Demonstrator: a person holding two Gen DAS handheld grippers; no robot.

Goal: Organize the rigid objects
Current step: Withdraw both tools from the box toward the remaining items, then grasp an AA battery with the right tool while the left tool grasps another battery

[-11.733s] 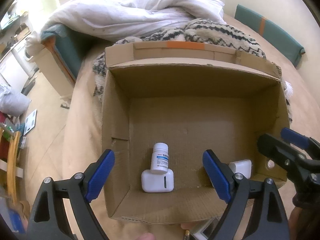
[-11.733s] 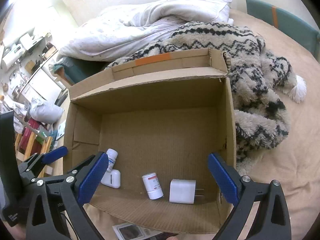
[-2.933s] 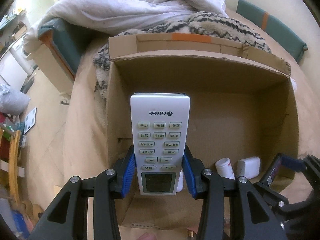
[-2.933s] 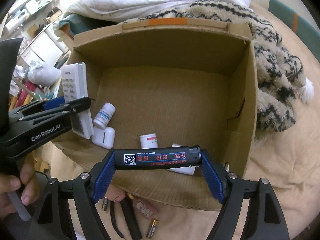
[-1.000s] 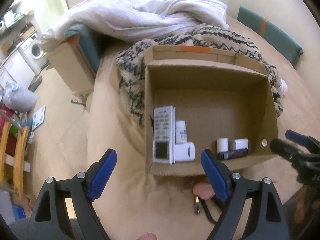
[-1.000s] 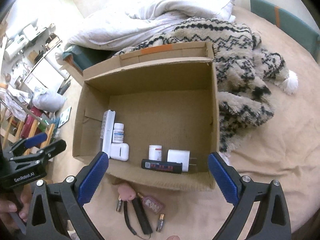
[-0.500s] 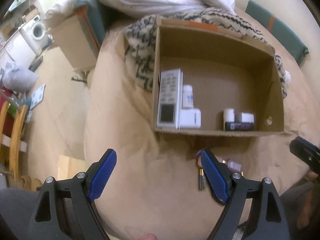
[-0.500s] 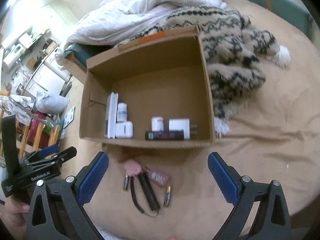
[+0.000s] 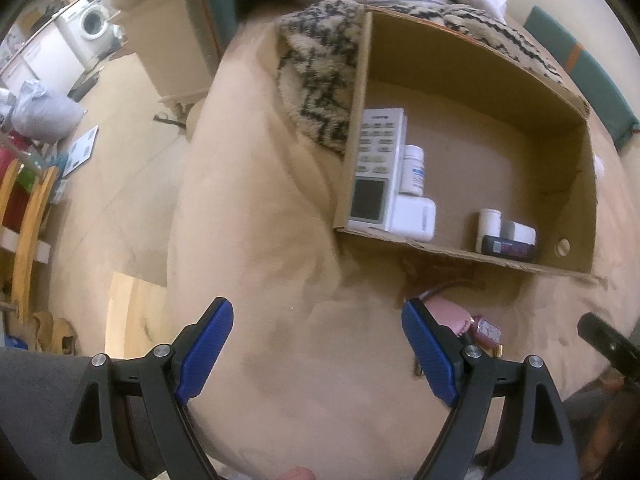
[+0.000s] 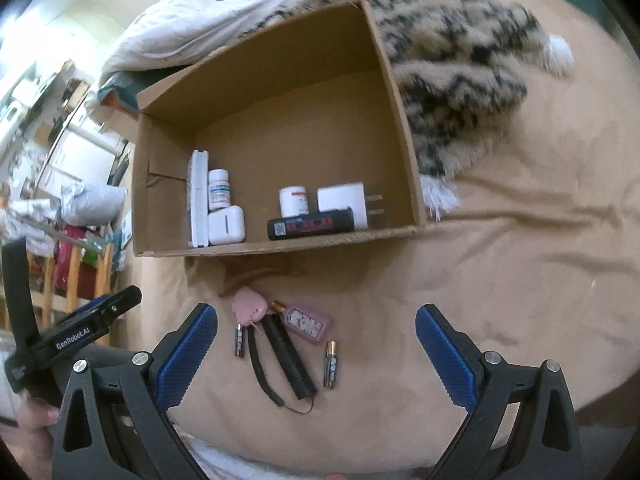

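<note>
The cardboard box sits on the tan bedsheet with a row of things along its near wall: a white remote on edge at the left wall, a pill bottle and a white earbud case just beside it, then a second small bottle, a white charger and a black tube lying across their front. Outside the box, on the sheet, lie a pink pouch, a pink keyring tag, a black flashlight with its strap and two batteries. The right gripper hangs over these loose items, jaws spread wide and empty. The left gripper is likewise spread and empty over bare sheet, the pouch just beside its right finger. A patterned blanket lies behind the box.
</note>
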